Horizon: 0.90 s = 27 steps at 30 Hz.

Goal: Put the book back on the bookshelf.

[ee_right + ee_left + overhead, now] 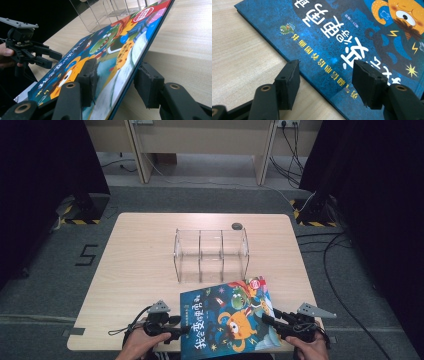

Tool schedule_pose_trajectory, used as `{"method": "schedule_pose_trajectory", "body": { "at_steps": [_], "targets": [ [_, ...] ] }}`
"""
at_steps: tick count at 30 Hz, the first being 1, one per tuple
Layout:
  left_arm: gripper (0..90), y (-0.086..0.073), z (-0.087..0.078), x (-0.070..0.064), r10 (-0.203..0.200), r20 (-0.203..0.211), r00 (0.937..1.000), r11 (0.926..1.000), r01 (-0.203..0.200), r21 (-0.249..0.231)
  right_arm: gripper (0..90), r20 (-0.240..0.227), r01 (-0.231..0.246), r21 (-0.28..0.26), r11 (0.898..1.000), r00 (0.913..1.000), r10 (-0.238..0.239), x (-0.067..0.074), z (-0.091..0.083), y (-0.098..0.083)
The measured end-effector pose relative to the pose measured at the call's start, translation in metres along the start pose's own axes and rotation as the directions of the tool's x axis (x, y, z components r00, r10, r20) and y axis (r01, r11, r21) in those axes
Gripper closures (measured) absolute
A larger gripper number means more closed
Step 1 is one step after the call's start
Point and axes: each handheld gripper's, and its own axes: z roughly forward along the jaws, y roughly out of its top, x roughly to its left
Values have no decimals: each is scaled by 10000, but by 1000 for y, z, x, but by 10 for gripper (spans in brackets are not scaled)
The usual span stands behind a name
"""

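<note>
Your right gripper (pixel 268 319) straddles the right edge of the picture book (pixel 227 320), one jaw over the cover and one under it; in the right gripper view the jaws stand a little off the board on both sides, so I judge it not yet clamped. Your left gripper (pixel 186 331) waits with jaws apart at the spine side, one pad over the cover and one over the table (pixel 140 265). Its right edge looks raised, the book tilting on its spine. The long axis runs away from you toward the clear rack (pixel 211 255), just beyond its far corner. Glossy blue hardcover, orange one-eyed monster, thin and stiff
</note>
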Motion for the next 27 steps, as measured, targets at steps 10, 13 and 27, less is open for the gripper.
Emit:
{"method": "schedule_pose_trajectory", "body": {
  "at_steps": [10,13,27],
  "targets": [
    [330,1,1,2,-80,0,10000,9999,80,-152,540,-41,653,-238,9976,9978,-654,2,-3,3],
    [301,1,1,2,-157,85,9998,9997,158,-168,540,-14,781,-285,9965,9969,-782,2,-4,3],
    [259,6,8,7,-1056,1098,9883,9939,1085,-205,539,-30,1577,-627,9855,9874,-1582,2,-12,4]
  ]
}}
